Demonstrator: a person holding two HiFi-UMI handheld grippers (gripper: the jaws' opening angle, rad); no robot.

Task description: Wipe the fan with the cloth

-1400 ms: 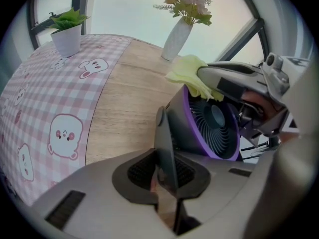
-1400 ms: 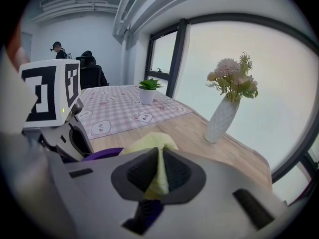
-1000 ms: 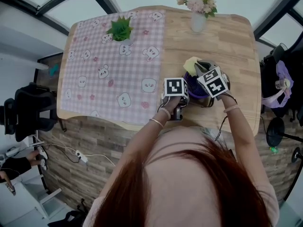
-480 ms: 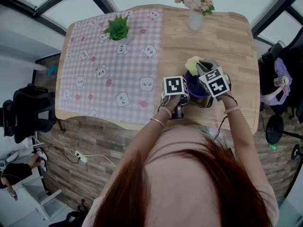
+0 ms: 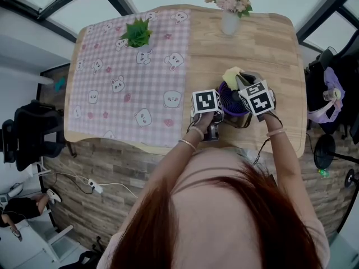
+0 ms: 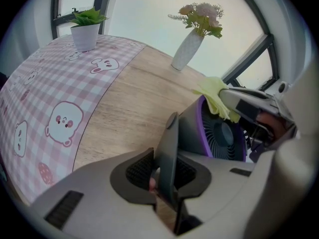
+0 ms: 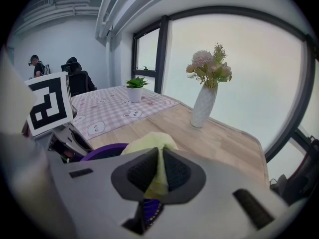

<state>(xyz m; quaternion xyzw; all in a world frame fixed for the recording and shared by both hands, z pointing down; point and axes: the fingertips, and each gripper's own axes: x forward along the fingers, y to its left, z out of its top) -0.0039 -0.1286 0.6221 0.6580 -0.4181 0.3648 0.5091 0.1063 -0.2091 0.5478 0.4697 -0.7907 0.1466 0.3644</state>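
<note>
A small purple and grey fan [image 5: 233,101] stands on the bare wood at the right of the table. My left gripper [image 5: 210,114] is at its near left side. The fan's flat grey stand [image 6: 169,153] is between the pads of my left gripper [image 6: 167,176], whose jaws are opening while the pads still touch it. My right gripper [image 5: 242,83] reaches over the fan's top rim, shut on a yellow cloth [image 5: 231,74]. In the right gripper view the cloth [image 7: 149,143] is pinched between the pads of this gripper [image 7: 158,171], above the purple rim [image 7: 102,151].
A pink checked tablecloth [image 5: 129,72] with bear prints covers the table's left half. A potted plant [image 5: 137,35] stands at its far edge. A white vase of flowers [image 5: 230,21] is behind the fan. A black chair [image 5: 33,133] is left of the table.
My right gripper has slid a little to the right along the fan's top with the cloth. My left gripper has stayed where it was.
</note>
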